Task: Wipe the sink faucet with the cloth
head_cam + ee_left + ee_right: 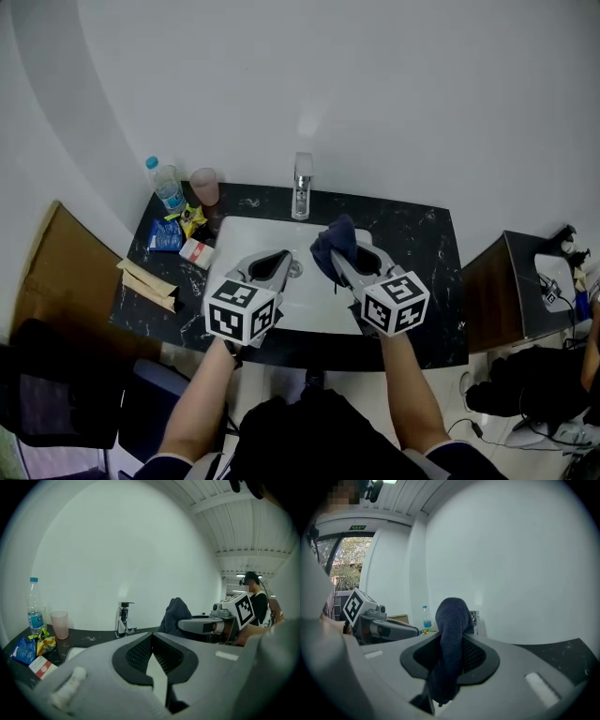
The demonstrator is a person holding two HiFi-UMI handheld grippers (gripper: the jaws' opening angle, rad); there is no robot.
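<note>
- A bottle [169, 187] and pink cup [204, 186] stand left of the left gripper [279, 260], whose jaws are together.
- The right gripper [337, 258] clamps the dark cloth [333, 242]; the faucet [302, 187] stands beyond it, behind the white sink [239, 230].
- Black counter [422, 234], white wall [375, 94].

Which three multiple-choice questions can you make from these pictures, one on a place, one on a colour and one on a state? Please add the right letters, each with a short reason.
1. In the head view, where does the pink cup stand?
A) left of the faucet
B) right of the faucet
C) on top of the faucet

2. What colour is the cloth?
A) white
B) dark blue
C) yellow

3. In what state is the left gripper?
A) shut on the cloth
B) wide open
C) shut and empty

Answers:
1 A: the cup is on the counter, left of the faucet.
2 B: the cloth clamped in the right gripper is dark blue.
3 C: its jaws meet with nothing between them.
</note>
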